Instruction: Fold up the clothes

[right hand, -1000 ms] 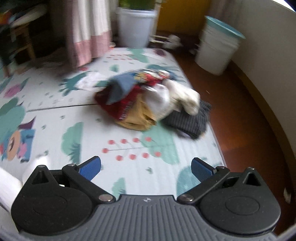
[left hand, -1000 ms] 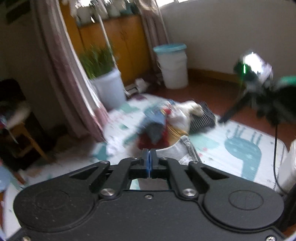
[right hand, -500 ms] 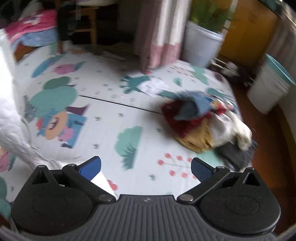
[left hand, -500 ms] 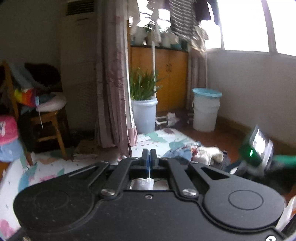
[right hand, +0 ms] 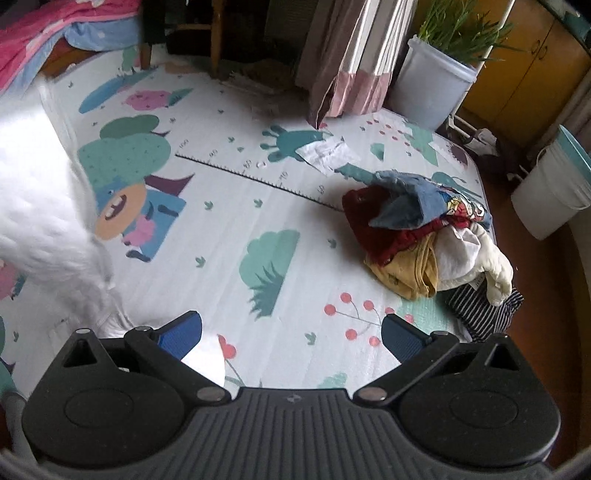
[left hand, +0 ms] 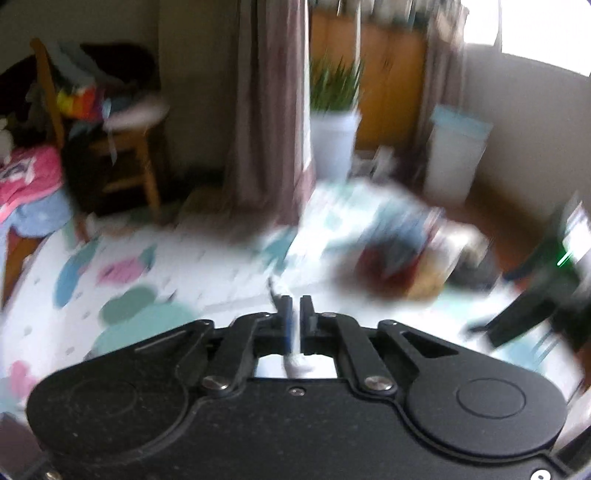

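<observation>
My left gripper (left hand: 294, 314) is shut on a thin edge of a white garment (left hand: 295, 363) that hangs below the jaws. The same white garment (right hand: 40, 221) fills the left of the right wrist view, hanging over the play mat (right hand: 236, 206). My right gripper (right hand: 291, 332) is open and empty above the mat. A pile of clothes (right hand: 432, 243) in blue, red, yellow, white and striped fabric lies at the mat's right side; it shows blurred in the left wrist view (left hand: 399, 254).
A white plant pot (right hand: 432, 92) and a curtain (right hand: 347, 66) stand at the mat's far edge. A white bucket (right hand: 550, 192) stands on the wood floor at right. A wooden chair (left hand: 122, 155) and pink bedding (right hand: 48, 26) are at left. A tripod (left hand: 535, 310) is at right.
The left gripper has swung down and left, still holding the white garment. The right gripper has drawn back from the clothes pile, staying open; the white garment now shows larger at its left.
</observation>
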`<state>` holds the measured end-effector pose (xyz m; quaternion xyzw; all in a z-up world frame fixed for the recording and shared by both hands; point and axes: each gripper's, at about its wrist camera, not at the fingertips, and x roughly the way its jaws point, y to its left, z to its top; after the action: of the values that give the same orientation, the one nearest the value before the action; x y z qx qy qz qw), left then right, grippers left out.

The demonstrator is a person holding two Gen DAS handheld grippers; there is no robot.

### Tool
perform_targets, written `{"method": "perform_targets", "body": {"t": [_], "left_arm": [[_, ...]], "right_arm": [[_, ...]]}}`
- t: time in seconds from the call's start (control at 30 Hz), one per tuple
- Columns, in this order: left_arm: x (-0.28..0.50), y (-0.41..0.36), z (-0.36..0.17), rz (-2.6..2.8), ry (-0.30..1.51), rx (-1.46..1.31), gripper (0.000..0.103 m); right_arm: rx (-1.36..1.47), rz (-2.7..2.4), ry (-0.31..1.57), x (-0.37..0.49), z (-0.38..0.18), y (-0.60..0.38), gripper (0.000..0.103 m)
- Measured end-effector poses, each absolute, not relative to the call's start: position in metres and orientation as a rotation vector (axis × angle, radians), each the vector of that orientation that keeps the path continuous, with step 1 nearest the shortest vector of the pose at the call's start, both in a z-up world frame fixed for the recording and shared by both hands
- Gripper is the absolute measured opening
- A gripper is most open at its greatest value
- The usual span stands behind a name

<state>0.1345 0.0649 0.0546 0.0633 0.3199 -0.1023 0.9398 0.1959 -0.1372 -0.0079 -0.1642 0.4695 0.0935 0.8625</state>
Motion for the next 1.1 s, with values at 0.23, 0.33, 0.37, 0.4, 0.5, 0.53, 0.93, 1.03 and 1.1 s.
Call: {"method": "perform_targets", "body": {"t": [0.23, 0.33, 0.37, 0.4, 0.5, 0.53, 0.93, 1.03, 1.1], "left_arm": [[0.126, 0.079, 0.039, -0.161, 0.678, 0.189, 0.051], [0.122, 0.083, 0.031, -0.165, 0.692, 0.214, 0.054], [0.118, 0.082, 0.027, -0.168, 0.701, 0.23, 0.055], [0.116, 0.081, 0.022, -0.173, 0.71, 0.254, 0.055], [0.116, 0.08, 0.003, -0.196, 0.736, 0.333, 0.056], [0.115, 0.079, -0.003, -0.206, 0.747, 0.354, 0.058], [0.08, 0.072, -0.135, -0.456, 0.815, 0.829, 0.062], [0.072, 0.069, -0.165, -0.529, 0.856, 0.89, 0.062], [0.072, 0.07, -0.183, -0.55, 0.915, 0.841, 0.062]], "right_arm": [[-0.4, 0.204, 1.009, 0.19, -0.023, -0.143, 0.103], [-0.425, 0.209, 1.019, 0.187, -0.029, -0.145, 0.103], [-0.432, 0.214, 1.019, 0.186, -0.03, -0.145, 0.102], [-0.438, 0.22, 1.019, 0.184, -0.03, -0.145, 0.101], [-0.447, 0.234, 1.01, 0.18, -0.032, -0.144, 0.1], [-0.442, 0.239, 1.006, 0.179, -0.031, -0.144, 0.1], [-0.504, 0.391, 0.832, 0.148, -0.023, -0.114, 0.098], [-0.561, 0.46, 0.843, 0.141, -0.039, -0.095, 0.096], [-0.604, 0.514, 0.866, 0.135, -0.05, -0.084, 0.089]]}}
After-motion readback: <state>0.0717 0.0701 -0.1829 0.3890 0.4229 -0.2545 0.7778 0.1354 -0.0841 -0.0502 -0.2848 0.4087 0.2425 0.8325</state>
